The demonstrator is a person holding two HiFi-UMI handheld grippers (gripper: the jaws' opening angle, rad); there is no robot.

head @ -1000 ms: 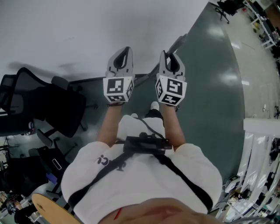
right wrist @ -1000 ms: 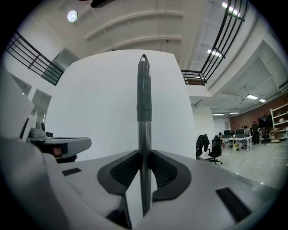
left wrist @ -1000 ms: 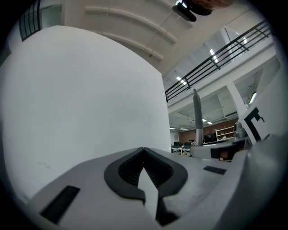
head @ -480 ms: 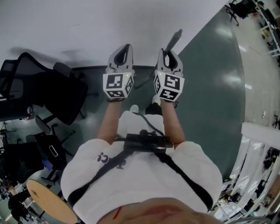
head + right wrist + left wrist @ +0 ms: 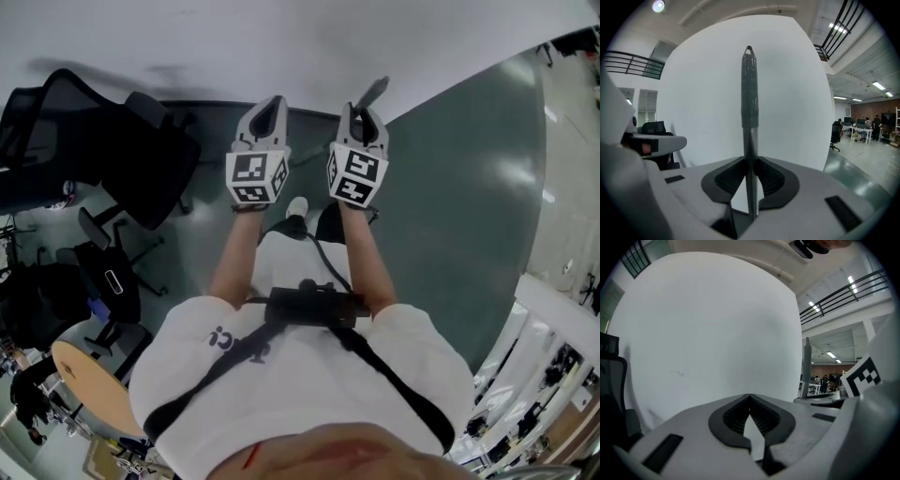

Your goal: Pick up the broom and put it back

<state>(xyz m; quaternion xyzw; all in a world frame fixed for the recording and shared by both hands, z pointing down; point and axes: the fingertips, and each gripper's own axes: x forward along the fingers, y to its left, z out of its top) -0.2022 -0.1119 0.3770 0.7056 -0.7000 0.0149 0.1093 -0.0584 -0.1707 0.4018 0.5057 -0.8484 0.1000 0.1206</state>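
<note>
Fingers on the right gripper [image 5: 750,164] pinch the single broom handle [image 5: 749,93] upright; the left gripper [image 5: 750,398] has its two pressed together, empty, facing one white wall [image 5: 708,333].

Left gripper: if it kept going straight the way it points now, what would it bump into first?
Most likely the white wall. It fills the view ahead of the left gripper, with nothing in between. How far off it stands is unclear.
</note>
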